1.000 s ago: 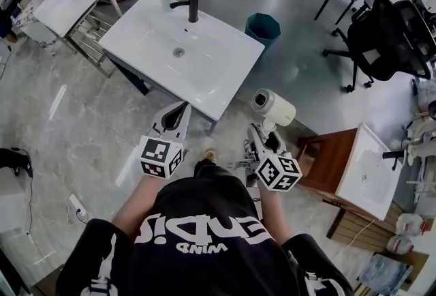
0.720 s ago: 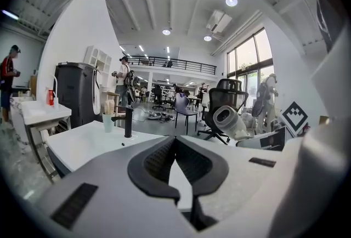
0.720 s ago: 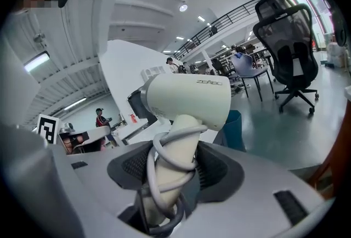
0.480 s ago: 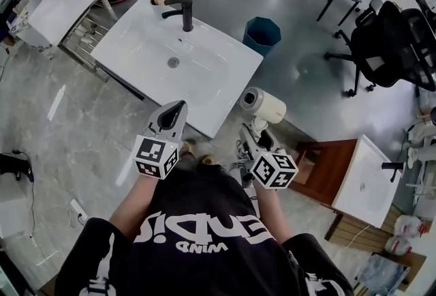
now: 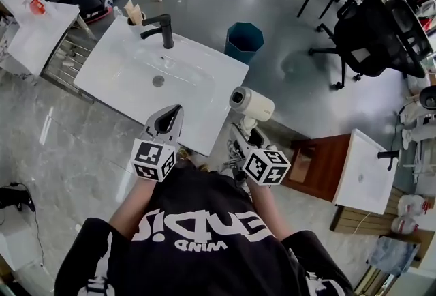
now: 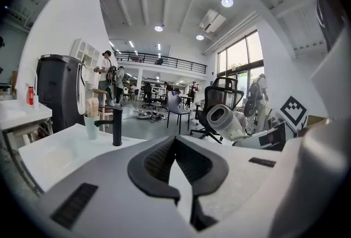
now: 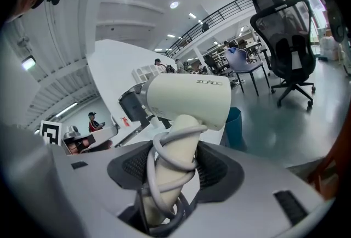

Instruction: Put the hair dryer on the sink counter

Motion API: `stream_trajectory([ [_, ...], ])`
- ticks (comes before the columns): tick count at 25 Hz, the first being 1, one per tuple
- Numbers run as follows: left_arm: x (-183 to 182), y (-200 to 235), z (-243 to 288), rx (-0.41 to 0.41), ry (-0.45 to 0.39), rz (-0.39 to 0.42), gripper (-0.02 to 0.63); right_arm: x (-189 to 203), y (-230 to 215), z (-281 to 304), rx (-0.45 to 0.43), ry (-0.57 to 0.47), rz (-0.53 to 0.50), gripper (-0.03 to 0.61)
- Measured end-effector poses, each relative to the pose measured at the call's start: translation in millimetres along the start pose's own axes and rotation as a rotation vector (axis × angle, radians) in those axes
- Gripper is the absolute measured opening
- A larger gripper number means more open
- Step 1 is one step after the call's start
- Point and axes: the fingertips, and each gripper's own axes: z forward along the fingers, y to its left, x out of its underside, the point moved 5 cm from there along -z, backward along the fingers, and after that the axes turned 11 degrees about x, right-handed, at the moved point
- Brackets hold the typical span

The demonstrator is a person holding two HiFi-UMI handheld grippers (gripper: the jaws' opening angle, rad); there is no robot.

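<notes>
Clamped in the right gripper (image 5: 240, 141) by its handle: a cream hair dryer (image 5: 253, 104), upright, barrel on top, its own pale cord wound in loops round the handle. In the right gripper view, black ribbed pads (image 7: 211, 170) pressed against both sides of that handle and cord, jaws standing wide round it. Held in the air just off the right edge of the white sink counter (image 5: 212, 93), over the grey floor, not resting on the counter. To the left, the left gripper (image 5: 176, 112) over the counter's near edge, pointing toward the basin; jaw tips closed together in the left gripper view, nothing between them. On the counter: a black faucet (image 5: 163, 30) at the far edge and, just left of it, a pale cup (image 5: 134, 15) with something standing in it, too small to tell. A round drain (image 5: 158, 81) in the middle of the basin. Beyond the counter's far right corner, a teal bin (image 5: 244, 42) on the floor. Farther right, a black office chair (image 5: 373, 32). Near right, a brown wooden stand (image 5: 317, 161) bearing a second white basin (image 5: 364, 175). At the near edge of the head view, a person (image 5: 197, 240) in a black shirt with white print.
</notes>
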Motion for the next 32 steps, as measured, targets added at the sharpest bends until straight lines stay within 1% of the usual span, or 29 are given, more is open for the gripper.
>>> stream_trajectory([
  [3, 1, 6, 14, 0.027, 0.006, -0.003, 0.009, -4, -1, 19, 0.01, 0.01, 0.013, 0.242],
  [11, 0, 20, 38, 0.077, 0.016, -0.01, 0.009, -9, -8, 68, 0.058, 0.066, -0.005, 0.242],
  [20, -1, 33, 58, 0.102, 0.029, -0.012, 0.009, -10, -21, 122, 0.106, 0.129, 0.007, 0.242],
  [32, 3, 46, 74, 0.102, 0.053, -0.028, 0.009, -4, -30, 184, 0.154, 0.225, -0.032, 0.242],
])
